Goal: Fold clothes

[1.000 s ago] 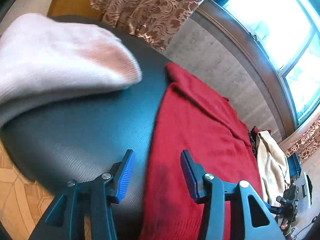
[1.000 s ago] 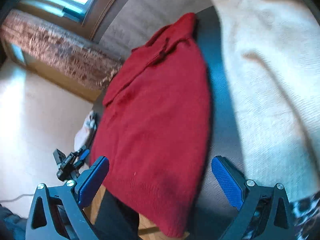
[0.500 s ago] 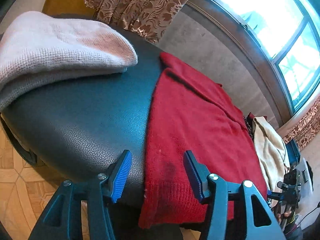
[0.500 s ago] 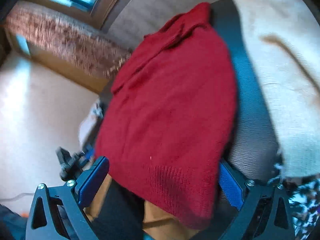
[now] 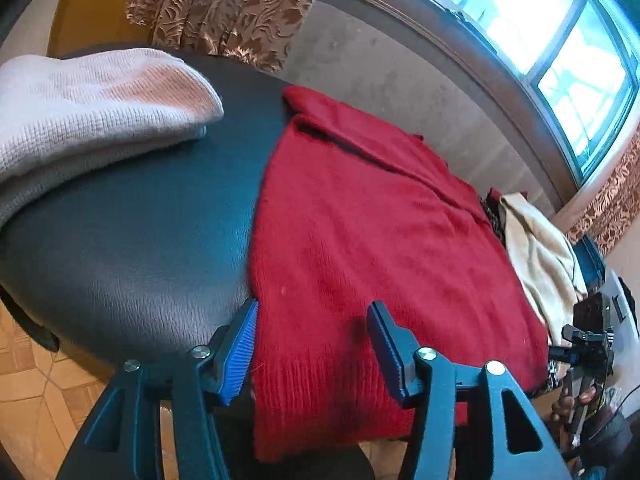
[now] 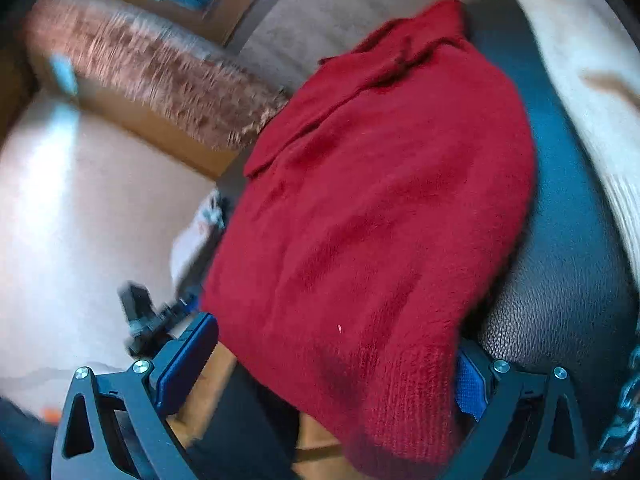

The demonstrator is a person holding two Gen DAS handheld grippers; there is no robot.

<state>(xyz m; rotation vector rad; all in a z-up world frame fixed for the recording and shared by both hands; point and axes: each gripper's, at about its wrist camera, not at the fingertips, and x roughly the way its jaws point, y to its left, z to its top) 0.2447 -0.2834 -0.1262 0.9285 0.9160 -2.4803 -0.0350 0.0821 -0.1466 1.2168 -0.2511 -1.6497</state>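
Note:
A red knitted sweater [image 5: 372,248] lies spread on a round black leather seat [image 5: 132,248], its ribbed hem hanging over the near edge. It also shows in the right wrist view [image 6: 380,208]. My left gripper [image 5: 312,344] is open, its jaws standing on either side of the hem's left corner. My right gripper [image 6: 336,360] is open wide around the hem's other end, with the cloth between the jaws. Its right finger [image 6: 470,390] is partly hidden behind the sweater.
A folded pale pink knit [image 5: 80,112] lies on the seat's left side. A cream garment [image 5: 540,248] lies beyond the sweater's right edge. A patterned curtain [image 5: 224,8], a wall and a window [image 5: 540,24] stand behind. Tiled floor [image 5: 28,392] lies below.
Both grippers have moved closer to the sweater's hanging hem, which now sits between each pair of jaws. Both stay open.

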